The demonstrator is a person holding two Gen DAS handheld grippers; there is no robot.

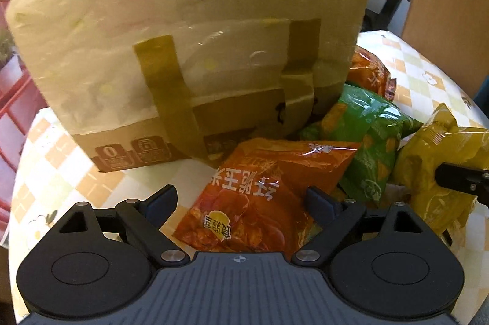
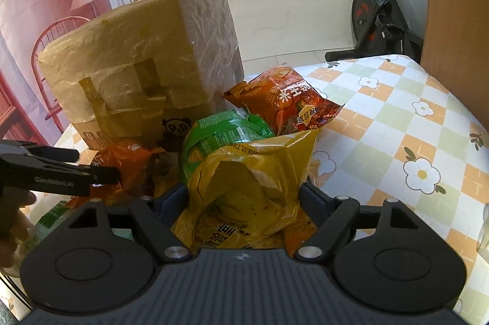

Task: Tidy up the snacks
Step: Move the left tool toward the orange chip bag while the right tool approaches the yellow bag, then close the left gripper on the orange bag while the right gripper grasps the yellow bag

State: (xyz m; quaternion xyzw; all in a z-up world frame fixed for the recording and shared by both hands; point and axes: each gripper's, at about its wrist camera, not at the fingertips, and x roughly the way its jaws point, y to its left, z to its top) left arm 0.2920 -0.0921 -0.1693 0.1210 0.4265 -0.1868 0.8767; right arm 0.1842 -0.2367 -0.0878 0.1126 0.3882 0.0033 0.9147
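Note:
A tall cardboard box [image 1: 195,50] wrapped in plastic film and tape stands on the table; it also shows in the right wrist view [image 2: 137,71]. My left gripper [image 1: 243,196] is open, its jaws on either side of an orange snack bag [image 1: 256,199] lying flat. A green bag [image 1: 366,138] and a second orange bag [image 1: 369,71] lie behind it. My right gripper [image 2: 244,199] is closed in on a yellow snack bag [image 2: 250,187], which fills the gap between its jaws. The left gripper also shows at the left edge of the right wrist view [image 2: 101,175].
The table has a checked cloth with flowers [image 2: 397,126]. A wooden panel [image 2: 458,19] stands at the right, an exercise bike [image 2: 379,10] beyond the table. A red chair [image 2: 49,50] is behind the box. A glass rim [image 2: 484,230] sits at the right edge.

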